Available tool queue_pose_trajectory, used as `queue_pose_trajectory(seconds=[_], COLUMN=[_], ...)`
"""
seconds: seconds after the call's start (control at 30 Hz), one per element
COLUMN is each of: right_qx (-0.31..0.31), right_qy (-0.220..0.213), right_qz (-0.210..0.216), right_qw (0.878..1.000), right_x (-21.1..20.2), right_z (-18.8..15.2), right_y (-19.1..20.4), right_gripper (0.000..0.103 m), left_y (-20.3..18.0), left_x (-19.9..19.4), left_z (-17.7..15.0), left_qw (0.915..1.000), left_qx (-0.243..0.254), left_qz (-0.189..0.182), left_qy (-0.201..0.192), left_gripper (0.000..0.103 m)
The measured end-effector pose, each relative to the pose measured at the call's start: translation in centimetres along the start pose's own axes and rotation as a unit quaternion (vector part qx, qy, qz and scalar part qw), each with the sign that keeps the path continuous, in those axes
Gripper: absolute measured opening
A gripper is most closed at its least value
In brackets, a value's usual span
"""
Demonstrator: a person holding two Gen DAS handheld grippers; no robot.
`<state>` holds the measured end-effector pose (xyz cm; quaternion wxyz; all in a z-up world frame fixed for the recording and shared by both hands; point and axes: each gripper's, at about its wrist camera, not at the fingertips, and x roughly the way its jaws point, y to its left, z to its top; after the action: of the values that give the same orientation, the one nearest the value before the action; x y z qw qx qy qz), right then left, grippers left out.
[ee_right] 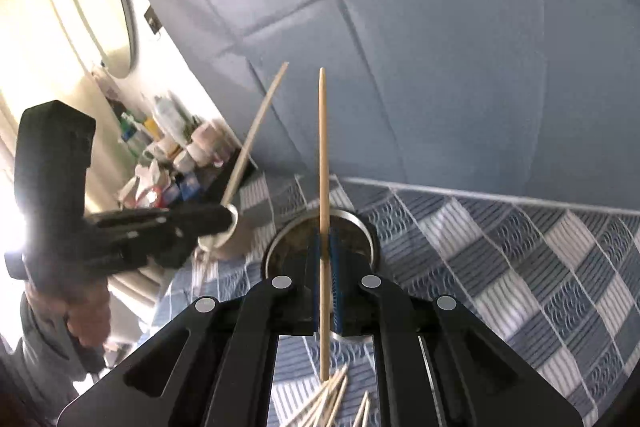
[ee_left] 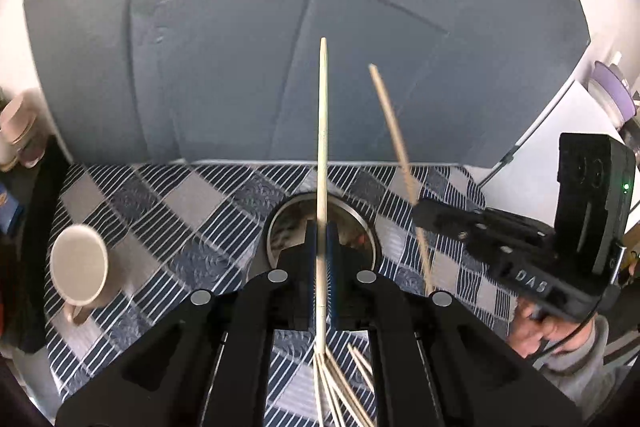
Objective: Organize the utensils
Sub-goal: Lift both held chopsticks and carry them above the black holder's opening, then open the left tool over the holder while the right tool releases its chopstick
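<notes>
My left gripper [ee_left: 321, 227] is shut on a pale wooden chopstick [ee_left: 322, 131] that stands upright above a round metal holder [ee_left: 276, 223]. My right gripper [ee_right: 325, 239] is shut on a darker wooden chopstick [ee_right: 323, 155], also upright above the same holder [ee_right: 360, 221]. In the left wrist view the right gripper [ee_left: 420, 213] holds its chopstick [ee_left: 390, 119] at the right. In the right wrist view the left gripper [ee_right: 228, 217] holds its chopstick [ee_right: 256, 131] at the left. Several loose chopsticks [ee_left: 340, 387] lie on the cloth below the grippers; they also show in the right wrist view [ee_right: 332, 403].
A blue and grey checked tablecloth [ee_left: 168, 211] covers the table. A beige mug [ee_left: 80, 267] lies tipped at the left. A grey padded panel [ee_left: 280, 27] rises behind the table. Bottles and jars [ee_right: 168, 147] crowd a shelf at the far left.
</notes>
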<state>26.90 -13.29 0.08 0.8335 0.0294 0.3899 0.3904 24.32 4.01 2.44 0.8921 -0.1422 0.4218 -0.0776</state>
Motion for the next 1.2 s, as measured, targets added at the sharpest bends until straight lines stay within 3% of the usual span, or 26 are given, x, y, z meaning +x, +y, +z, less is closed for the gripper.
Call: queue_pose_trajectory(seconds=[0.27,0.37,0.43,0.57,0.67,0.77,1.03,1.13,1.2], right_qx=[0.041,0.051,0.056,0.057,0.045,0.045,0.038,0.035,0.037], right_qy=[-0.024,-0.034,-0.041,-0.056,-0.06,-0.056,-0.056,-0.057,-0.057], right_qz=[0.034,0.041,0.041,0.046,0.042,0.041,0.032,0.026,0.025], right_qw=[0.998,0.997,0.997,0.996,0.996,0.997,0.997,0.997,0.997], right_x=[3.9,5.2,6.0,6.1,6.0,5.8,4.8,4.3,3.7], right_z=[1.4,1.1,0.6,-0.9,-1.8,-2.4,-3.3,-3.2,-3.0], right_y=[-1.7,-2.3,-2.6,-2.8,-2.7,-2.9,-2.4,-2.1,-2.0], right_gripper=[0.005,0.005,0.005,0.005,0.005,0.005,0.008,0.009,0.009], left_y=[1.6,1.8,2.1,2.1,1.6,1.4,1.1,1.1,1.2], left_x=[4.2,5.0,5.6,6.0,6.8,7.3,6.7,6.0,5.2], left_z=[1.5,1.3,1.0,0.2,-0.3,-0.9,-1.8,-1.8,-1.7], left_qw=[0.9996,0.9992,0.9988,0.9969,0.997,0.9973,0.9974,0.9972,0.9967], left_qx=[-0.027,-0.033,-0.04,-0.054,-0.035,-0.029,-0.017,-0.016,-0.018], left_qz=[-0.007,-0.018,-0.005,0.0,0.018,0.005,0.016,0.024,0.027], left_qy=[0.004,-0.013,-0.027,-0.058,-0.066,-0.067,-0.067,-0.069,-0.074], left_gripper=[0.005,0.005,0.005,0.005,0.005,0.005,0.005,0.012,0.024])
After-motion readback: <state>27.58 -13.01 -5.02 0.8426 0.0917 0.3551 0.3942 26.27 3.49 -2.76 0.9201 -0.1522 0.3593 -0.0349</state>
